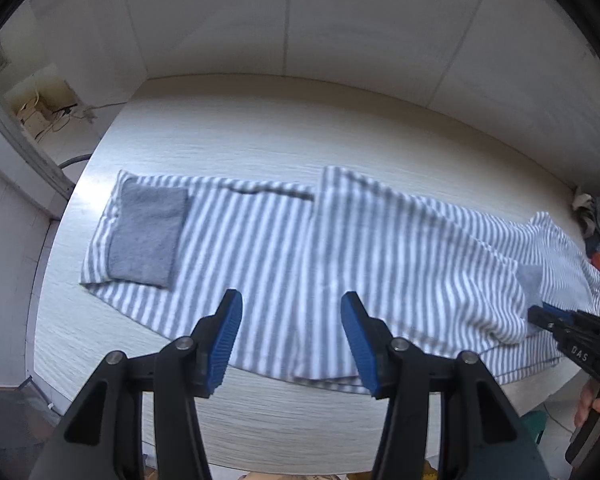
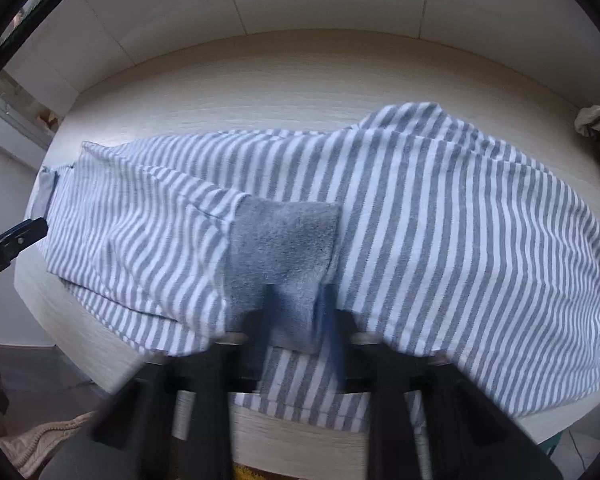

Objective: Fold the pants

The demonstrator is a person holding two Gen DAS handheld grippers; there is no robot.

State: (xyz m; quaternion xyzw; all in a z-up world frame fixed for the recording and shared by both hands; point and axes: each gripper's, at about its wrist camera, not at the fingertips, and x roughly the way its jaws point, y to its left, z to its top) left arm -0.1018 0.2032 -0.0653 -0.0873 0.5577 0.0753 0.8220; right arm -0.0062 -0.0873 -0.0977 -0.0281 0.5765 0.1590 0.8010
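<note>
Fingers, left gripper (image 1: 291,334): spread apart with nothing between them, blue pads (image 1: 230,344) facing each other, held above the near edge of the striped cloth, pointed steeply down.
Fingers, right gripper (image 2: 300,320): blurred in own view, drawn in on the grey cuff (image 2: 284,256); pinched on the cloth at its near edge, seen from the left wrist as a dark tip (image 1: 548,318) biting the fabric.
Pants (image 1: 300,248): grey-and-white striped, spread lengthwise across the pale wood-grain surface (image 1: 260,136), nearer its front edge than its back edge, a little fabric hung over the front edge.
Left end of pants: flat, with a second grey cuff (image 1: 146,236) lying on top, near the left edge of the surface.
Right end of pants: rumpled and raised in folds, reached close to the right edge of the surface.
Middle of pants: one layer lapped over another, a raised edge running front to back.
Hand (image 1: 590,400): partly visible at the right rim of the left wrist view, wrapped on the right gripper's handle.
Other cloth (image 2: 598,132): bundle of brown-and-cream fabric at the far right corner of the surface, apart from the pants.
Wall (image 1: 292,16): white panels behind the back edge of the surface.
</note>
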